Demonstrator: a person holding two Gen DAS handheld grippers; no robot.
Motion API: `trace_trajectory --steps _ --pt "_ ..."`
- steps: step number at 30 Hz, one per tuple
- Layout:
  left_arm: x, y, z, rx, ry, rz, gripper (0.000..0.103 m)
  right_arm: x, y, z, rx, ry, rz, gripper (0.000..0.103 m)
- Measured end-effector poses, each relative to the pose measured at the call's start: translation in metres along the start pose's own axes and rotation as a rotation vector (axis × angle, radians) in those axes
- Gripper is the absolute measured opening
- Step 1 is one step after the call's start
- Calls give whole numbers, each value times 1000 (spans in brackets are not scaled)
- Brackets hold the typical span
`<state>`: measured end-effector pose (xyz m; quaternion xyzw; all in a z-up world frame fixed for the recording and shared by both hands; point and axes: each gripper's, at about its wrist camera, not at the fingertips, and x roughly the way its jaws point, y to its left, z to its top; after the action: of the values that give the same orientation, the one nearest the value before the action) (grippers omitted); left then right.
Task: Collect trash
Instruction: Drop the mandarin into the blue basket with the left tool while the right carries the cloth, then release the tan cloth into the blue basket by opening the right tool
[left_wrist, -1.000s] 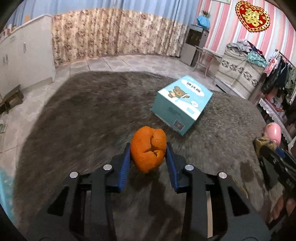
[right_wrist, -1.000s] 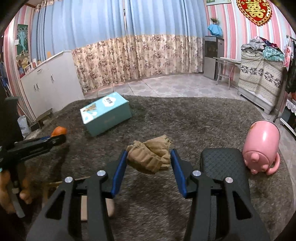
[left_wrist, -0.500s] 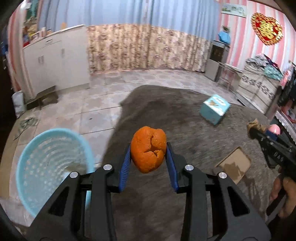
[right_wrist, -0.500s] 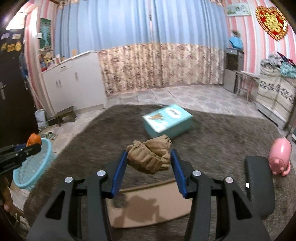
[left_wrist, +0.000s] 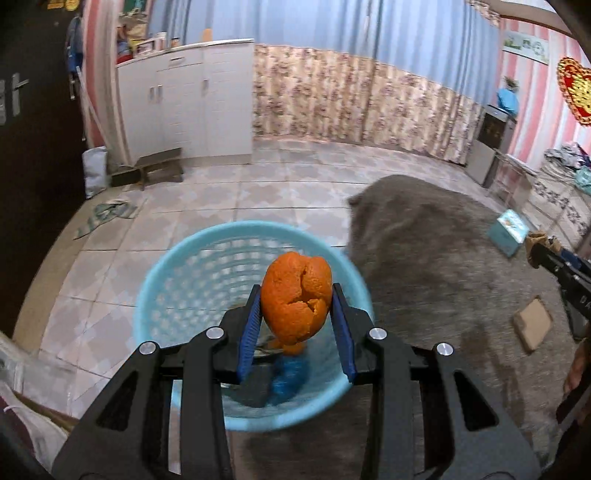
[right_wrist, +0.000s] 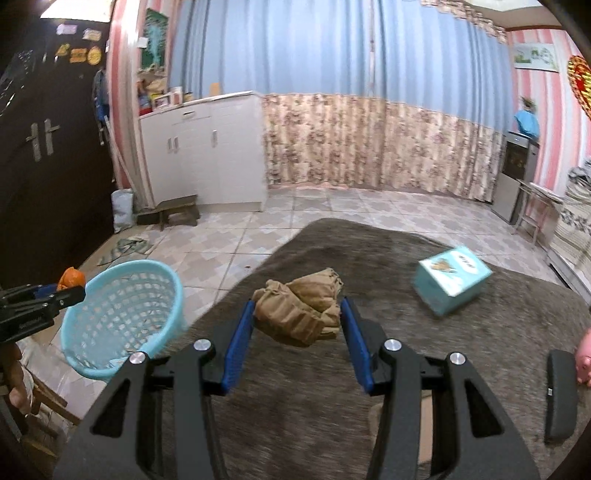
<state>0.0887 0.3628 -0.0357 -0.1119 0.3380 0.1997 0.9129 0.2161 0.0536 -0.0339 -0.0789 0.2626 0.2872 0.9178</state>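
My left gripper (left_wrist: 295, 317) is clamped on an orange peel (left_wrist: 296, 302), its blue pads pressing both sides, held above the light blue basket (left_wrist: 177, 273) on the tiled floor; blurred scraps lie in the bottom. My right gripper (right_wrist: 298, 325) grips a crumpled brown paper wad (right_wrist: 301, 312) over the grey rug (right_wrist: 461, 350). Farther off lies a teal box (right_wrist: 452, 280) with a bear picture; its writing is too small to read.
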Motion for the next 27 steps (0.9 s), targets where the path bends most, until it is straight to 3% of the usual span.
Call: trace_trajectory --steps 9,13,18,22,24,27 --pt "30 37 -5 13 26 17 35 29 72 3 -86 19 69 48" --pt "48 48 -6 6 47 -5 37 38 84 3 -96 34 83 48" --pt "48 57 2 -16 18 -11 68 45 93 2 -117 51 88 48" --pt "37 62 6 -21 -21 -5 78 53 97 0 -114 67 100 48" --pt "30 65 6 -23 -40 8 89 61 102 1 -118 76 109 48" --pt "25 73 1 -33 -53 28 93 69 112 0 -121 88 128 48"
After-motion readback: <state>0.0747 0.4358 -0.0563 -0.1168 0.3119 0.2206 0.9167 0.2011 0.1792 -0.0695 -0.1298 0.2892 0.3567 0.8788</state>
